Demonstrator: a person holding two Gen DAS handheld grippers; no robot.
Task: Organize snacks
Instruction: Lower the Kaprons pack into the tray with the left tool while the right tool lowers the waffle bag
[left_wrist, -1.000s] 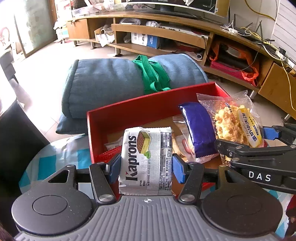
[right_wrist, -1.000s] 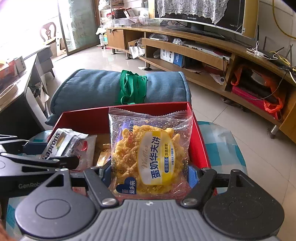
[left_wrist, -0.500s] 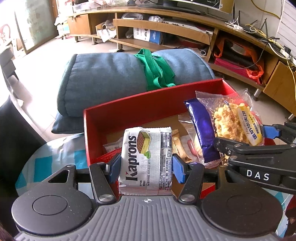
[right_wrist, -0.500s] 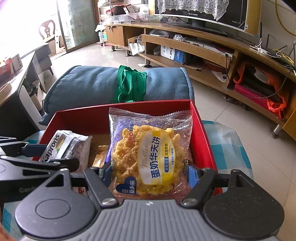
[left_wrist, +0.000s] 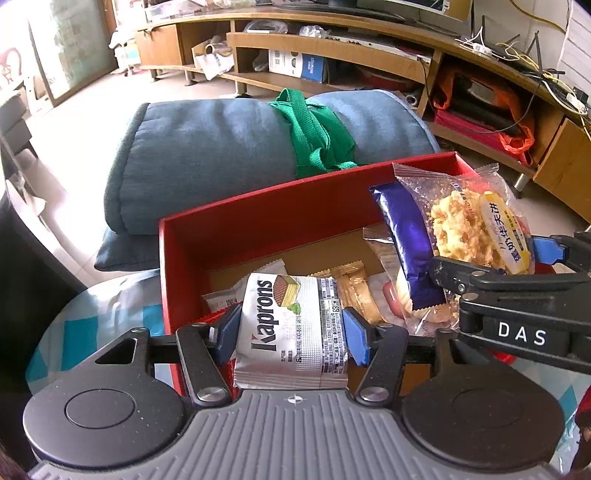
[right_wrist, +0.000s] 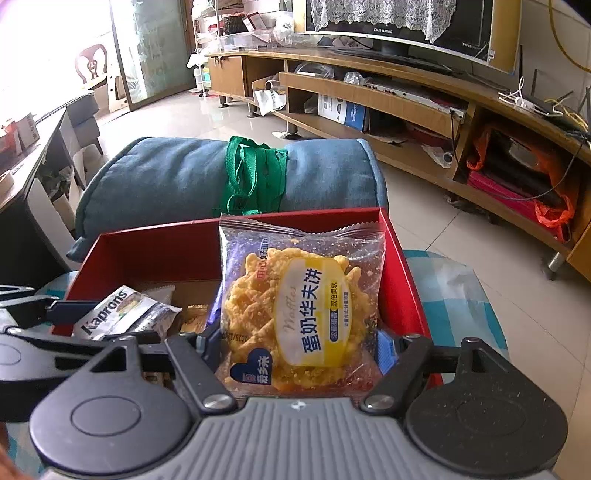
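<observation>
Kaprons pack (left_wrist: 291, 328) sits clamped in left claw (left_wrist: 291, 332), waffle packet (right_wrist: 301, 314) in right claw (right_wrist: 299, 347).

Blue cushion (left_wrist: 221, 158) lies on floor just behind the table, green strap (left_wrist: 314, 136) tied round its middle. Wooden TV cabinet (right_wrist: 406, 92) along far wall; orange bag (right_wrist: 554, 214) in lower shelf. Checked tablecloth (right_wrist: 454, 288), blue-white.

snacks (left_wrist: 354, 291) in box (left_wrist: 258, 218), cushion (left_wrist: 207, 155) behind
</observation>
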